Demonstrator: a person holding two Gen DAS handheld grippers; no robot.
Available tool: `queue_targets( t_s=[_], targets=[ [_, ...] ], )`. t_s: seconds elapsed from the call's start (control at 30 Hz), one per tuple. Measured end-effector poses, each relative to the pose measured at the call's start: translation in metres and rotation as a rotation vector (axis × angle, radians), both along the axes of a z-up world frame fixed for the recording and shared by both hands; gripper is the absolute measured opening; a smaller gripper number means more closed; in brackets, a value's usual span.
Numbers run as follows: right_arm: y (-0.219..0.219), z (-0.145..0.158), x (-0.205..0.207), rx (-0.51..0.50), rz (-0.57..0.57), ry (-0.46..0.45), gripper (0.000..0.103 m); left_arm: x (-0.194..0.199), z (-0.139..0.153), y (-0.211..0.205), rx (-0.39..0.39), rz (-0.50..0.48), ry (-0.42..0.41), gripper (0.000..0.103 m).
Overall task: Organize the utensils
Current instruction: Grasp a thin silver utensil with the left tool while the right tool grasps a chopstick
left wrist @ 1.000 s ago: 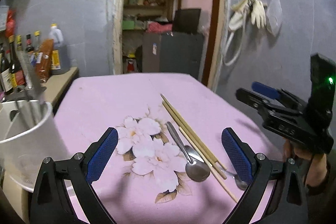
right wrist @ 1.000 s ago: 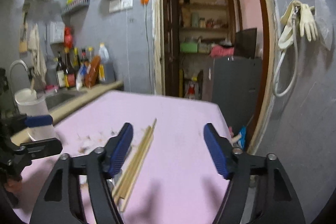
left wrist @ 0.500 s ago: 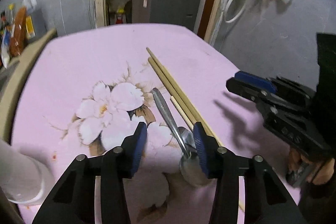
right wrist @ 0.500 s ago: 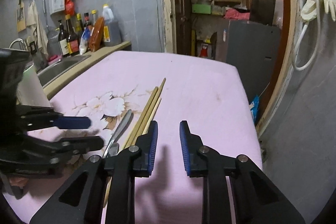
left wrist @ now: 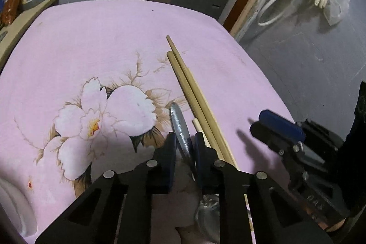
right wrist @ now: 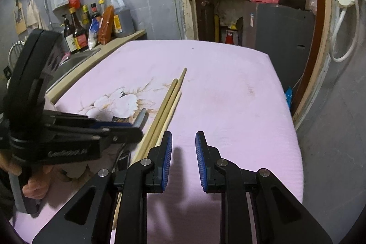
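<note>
Chopsticks [left wrist: 194, 95] lie side by side on the pink cloth [left wrist: 103, 38] that covers the table, running from near the flower print [left wrist: 103, 116] down toward the camera, and a thinner pale stick [left wrist: 198, 127] sits between them and the metal spoon [left wrist: 180, 129]. The spoon lies just left of the chopsticks, its flat handle pointing up the cloth and its bowl [left wrist: 207, 205] low in the left wrist view, partly hidden behind the gripper. The left gripper [left wrist: 185, 150] points steeply down over the spoon with its blue-padded jaws closing; the handle stands in the narrow gap between them, and the right-hand pad looks to be at the handle's edge, though I cannot tell whether both pads press on it yet. From the right wrist view the same gripper [right wrist: 135, 127] reaches in from the left, its tips at the spoon handle [right wrist: 140, 118], held by a hand [right wrist: 32, 186] low at the left edge. The right gripper [right wrist: 183, 150] hovers over bare cloth just right of the chopsticks [right wrist: 167, 102], jaws drawn near each other with a clear gap and nothing between them. A white container [left wrist: 13, 205] shows at the lower left edge of the left view. Bottles [right wrist: 91, 22] stand on a counter beyond the table.
</note>
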State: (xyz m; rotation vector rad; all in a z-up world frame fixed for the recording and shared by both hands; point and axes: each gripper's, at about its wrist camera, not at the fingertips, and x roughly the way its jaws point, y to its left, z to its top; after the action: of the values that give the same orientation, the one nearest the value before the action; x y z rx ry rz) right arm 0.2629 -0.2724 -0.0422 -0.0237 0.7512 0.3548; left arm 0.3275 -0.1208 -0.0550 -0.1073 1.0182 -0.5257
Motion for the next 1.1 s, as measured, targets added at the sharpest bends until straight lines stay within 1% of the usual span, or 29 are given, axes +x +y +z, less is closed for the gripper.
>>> queue_targets(
  t_s=[0.1,0.23,0.33,0.5,0.6,0.73,0.83,0.93,1.1],
  targets=[
    [0.004,-0.003,0.006,0.001,0.016,0.027,0.019,0.003,0.001,0.005,0.003,0.005,0.004,0.010],
    [0.008,-0.008,0.016,0.008,0.034,0.070,0.017,-0.001,0.004,0.001,0.051,-0.011,-0.013,0.009],
    [0.010,-0.012,0.023,0.018,0.051,0.106,0.015,-0.004,0.004,0.001,0.092,-0.006,-0.021,0.002],
    [0.014,-0.013,0.029,0.026,0.061,0.129,0.014,-0.011,0.004,-0.001,0.105,0.021,-0.023,0.002],
    [0.018,-0.013,0.033,0.019,0.064,0.136,0.013,-0.020,0.007,0.009,0.101,0.046,-0.037,0.001],
    [0.025,-0.013,0.042,-0.011,0.065,0.151,0.013,-0.034,0.009,0.025,0.083,0.085,-0.053,0.001],
    [0.029,-0.012,0.050,-0.030,0.072,0.165,0.013,-0.037,0.009,0.030,0.073,0.086,-0.036,0.001],
    [0.039,-0.015,0.060,-0.055,0.098,0.200,0.013,-0.037,0.011,0.032,0.080,0.055,-0.004,0.002],
    [0.054,-0.016,0.066,-0.159,0.099,0.190,0.013,-0.037,0.015,0.023,0.132,-0.012,0.027,0.002]
  ],
)
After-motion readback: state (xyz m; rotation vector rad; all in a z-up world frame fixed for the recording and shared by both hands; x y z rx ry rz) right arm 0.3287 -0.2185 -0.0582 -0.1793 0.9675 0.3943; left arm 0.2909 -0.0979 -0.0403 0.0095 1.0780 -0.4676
